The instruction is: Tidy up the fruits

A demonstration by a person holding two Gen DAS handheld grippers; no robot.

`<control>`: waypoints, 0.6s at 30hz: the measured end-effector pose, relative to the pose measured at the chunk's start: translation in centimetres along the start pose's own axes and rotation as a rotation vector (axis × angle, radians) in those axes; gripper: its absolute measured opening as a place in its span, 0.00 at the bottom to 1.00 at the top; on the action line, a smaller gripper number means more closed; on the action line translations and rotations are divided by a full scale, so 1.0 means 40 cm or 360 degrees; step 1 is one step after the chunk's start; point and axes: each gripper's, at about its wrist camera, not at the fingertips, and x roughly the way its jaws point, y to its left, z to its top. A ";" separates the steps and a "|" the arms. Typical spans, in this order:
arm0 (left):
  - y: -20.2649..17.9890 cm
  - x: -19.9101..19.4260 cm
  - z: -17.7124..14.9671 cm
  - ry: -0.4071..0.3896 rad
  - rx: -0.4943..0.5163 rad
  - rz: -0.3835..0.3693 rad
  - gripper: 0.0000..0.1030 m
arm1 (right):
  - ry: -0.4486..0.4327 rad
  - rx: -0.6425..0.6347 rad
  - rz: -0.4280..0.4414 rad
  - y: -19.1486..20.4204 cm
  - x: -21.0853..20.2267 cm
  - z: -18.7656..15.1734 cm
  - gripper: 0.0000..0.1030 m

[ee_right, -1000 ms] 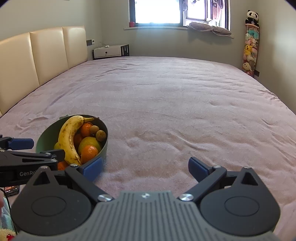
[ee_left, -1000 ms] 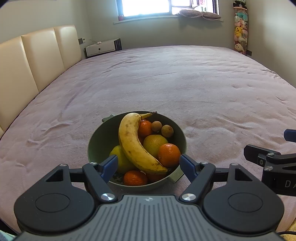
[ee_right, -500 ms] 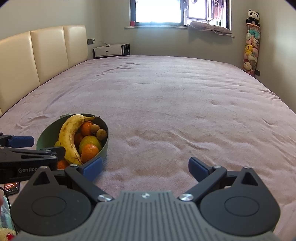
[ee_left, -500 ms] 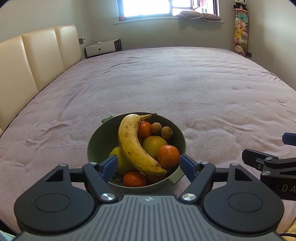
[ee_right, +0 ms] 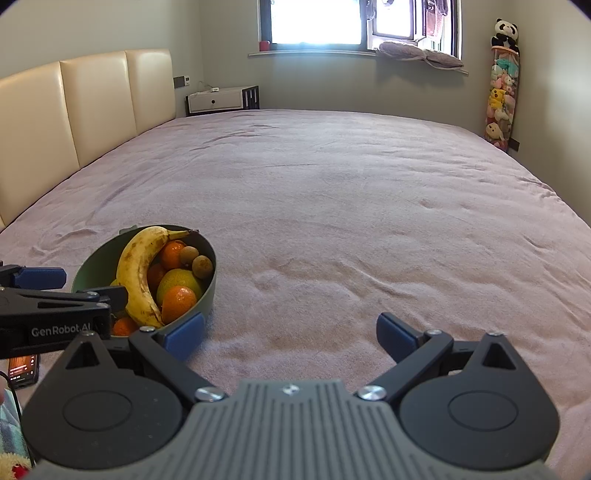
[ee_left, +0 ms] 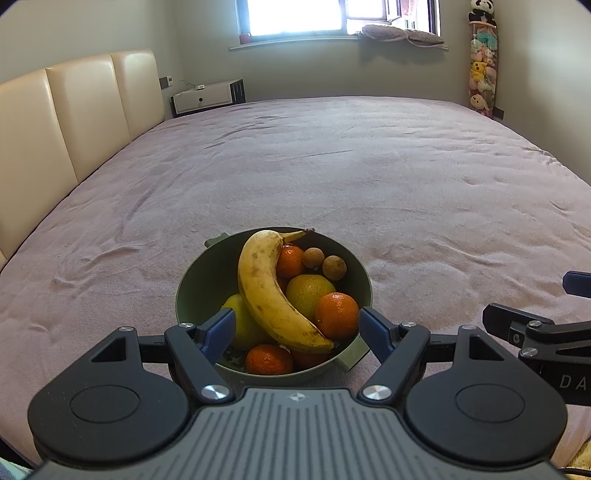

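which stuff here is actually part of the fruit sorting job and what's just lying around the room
Part of the job: green bowl, banana, oranges, two small brown fruits, left gripper, right gripper, both with open jaws.

Just lying about: phone, plush toys, nightstand.

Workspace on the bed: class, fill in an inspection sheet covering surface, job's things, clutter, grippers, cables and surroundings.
Surface: pink bedspread, wrinkled, mostly bare.
Job's things: green bowl holding a banana lying on top, tangerines, yellow-green citrus and two small brown fruits.
Clutter: phone at the bed's near edge.
Grippers: left gripper open, fingers straddling the bowl's near rim; right gripper open over bare bedspread.
Cables: a thin cable near the phone.
Surroundings: cream headboard, window, white cabinet, hanging plush toys.
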 end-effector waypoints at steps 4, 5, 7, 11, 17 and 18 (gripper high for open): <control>0.001 0.000 0.001 -0.0002 0.0000 0.0002 0.86 | 0.0003 -0.0003 0.0001 0.001 0.000 -0.001 0.93; 0.000 -0.001 0.001 -0.0004 -0.0002 0.0003 0.86 | 0.0004 -0.0004 0.0002 0.001 0.000 -0.002 0.93; 0.000 -0.002 0.000 -0.0007 -0.0005 0.0003 0.86 | 0.0007 -0.0007 0.0003 0.000 0.001 -0.002 0.94; 0.000 -0.002 0.000 -0.0007 -0.0006 0.0002 0.86 | 0.0008 -0.0009 0.0004 0.000 0.001 -0.003 0.94; 0.000 -0.002 0.000 -0.0005 -0.0004 0.0002 0.86 | 0.0008 -0.0010 0.0005 0.000 0.001 -0.003 0.94; 0.000 -0.002 0.000 -0.0005 -0.0004 0.0001 0.86 | 0.0009 -0.0011 0.0005 0.000 0.001 -0.003 0.94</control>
